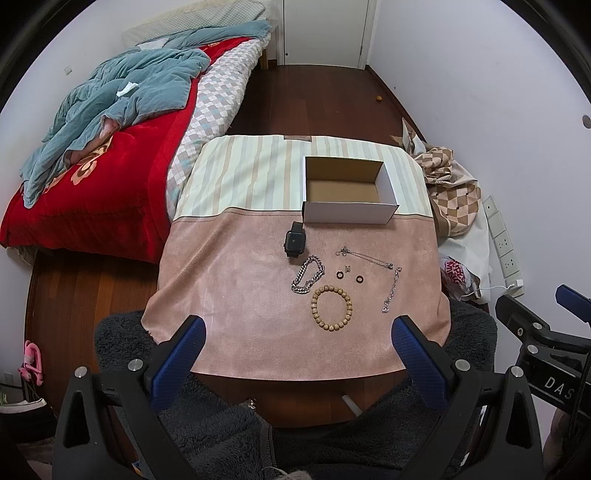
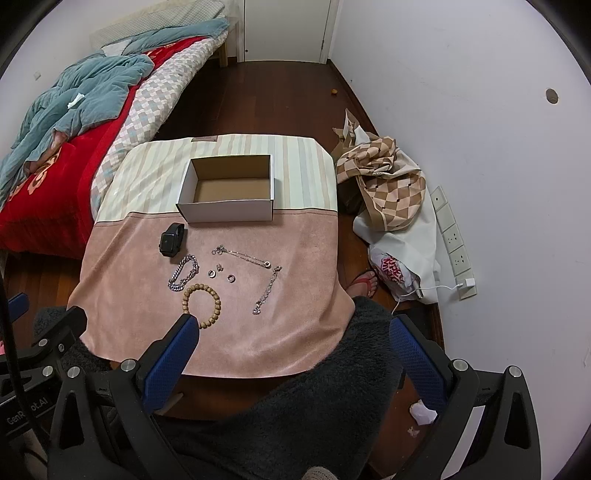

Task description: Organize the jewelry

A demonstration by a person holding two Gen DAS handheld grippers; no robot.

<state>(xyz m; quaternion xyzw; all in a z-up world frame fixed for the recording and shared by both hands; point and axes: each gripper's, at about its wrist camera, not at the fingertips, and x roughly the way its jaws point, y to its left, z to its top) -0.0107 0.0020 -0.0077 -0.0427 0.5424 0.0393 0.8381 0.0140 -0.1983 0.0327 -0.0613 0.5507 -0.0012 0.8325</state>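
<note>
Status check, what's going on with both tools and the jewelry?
Left tool open, empty. Right tool open, empty. Jewelry on pink cloth, untouched: watch, beaded bracelet, chains, rings. Box empty. Path clear.

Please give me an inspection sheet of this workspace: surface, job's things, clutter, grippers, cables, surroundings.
Surface: table under a pink and striped cloth.
Job's things: open box, nothing seen inside; watch just in front of it; chunky chain; bead bracelet; two rings with a tiny piece between them; thin chain; short chain. All lie on the pink part, apart from the box.
Clutter: nothing seen on the table.
Grippers: left gripper and right gripper open, held off the near edge, holding nothing.
Cables: white cable on the floor, running to the power strip.
Surroundings: unmade bed, checked cloth and a bag on the floor, closed door.
</note>
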